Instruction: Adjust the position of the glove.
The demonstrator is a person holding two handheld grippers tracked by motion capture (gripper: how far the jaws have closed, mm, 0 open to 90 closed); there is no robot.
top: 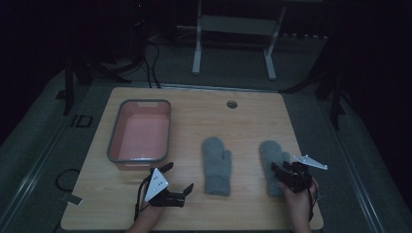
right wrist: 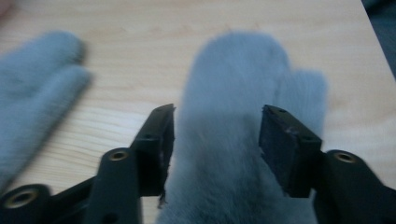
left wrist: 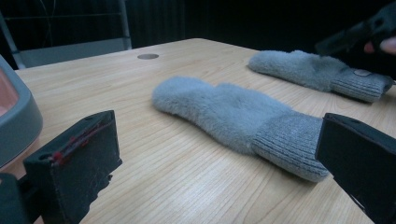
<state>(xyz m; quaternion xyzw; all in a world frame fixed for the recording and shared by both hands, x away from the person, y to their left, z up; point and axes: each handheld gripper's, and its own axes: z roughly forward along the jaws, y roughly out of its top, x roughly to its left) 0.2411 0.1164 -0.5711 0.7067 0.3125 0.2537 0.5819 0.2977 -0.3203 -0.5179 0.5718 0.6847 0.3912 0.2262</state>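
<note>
Two grey mittens (top: 216, 165) (top: 273, 165), one tray (top: 140, 160)

You have two grey fluffy knitted-cuff mittens on the one light wooden table (top: 194, 204): one mitten (top: 216, 165) just right of the single pink grey-rimmed plastic tub (top: 140, 133), the other mitten (top: 271, 160) farther right of that tub. Two black two-jaw grippers are in your hands.

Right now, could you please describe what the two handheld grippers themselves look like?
Both are black, each with two blocky jaws. The left gripper carries a pale grey three-cornered plate dotted with small holes, and a dark cable trails from it. Its pads show thin red lines. The right gripper bears a similar grey plate, and its jaw arms have brass-coloured ringed holes. No sleeves are visible on either forearm.
</note>
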